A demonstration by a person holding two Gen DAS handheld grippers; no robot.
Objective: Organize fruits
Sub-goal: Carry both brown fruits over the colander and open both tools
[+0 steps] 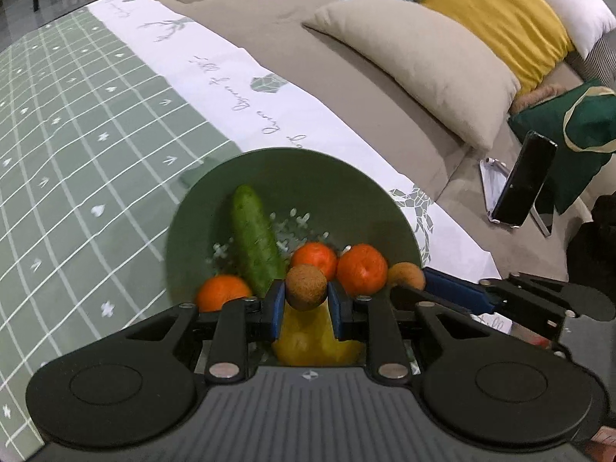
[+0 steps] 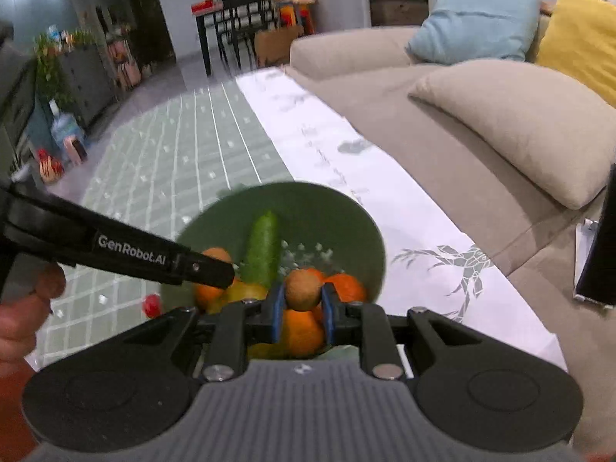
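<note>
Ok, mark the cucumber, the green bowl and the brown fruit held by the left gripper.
cucumber (image 1: 256,240): left wrist view, mid-body.
green bowl (image 1: 338,181): left wrist view, bare inner wall.
brown fruit (image 1: 306,287): left wrist view, centre of its face.

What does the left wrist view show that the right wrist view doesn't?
Only the left wrist view shows the whole phone on its stand on the sofa, and a green bag. Only the right wrist view shows a small red fruit on the cloth left of the bowl, and the dining table. Both show the green bowl, the cucumber, oranges, and a brown fruit in that view's own tool.
</note>
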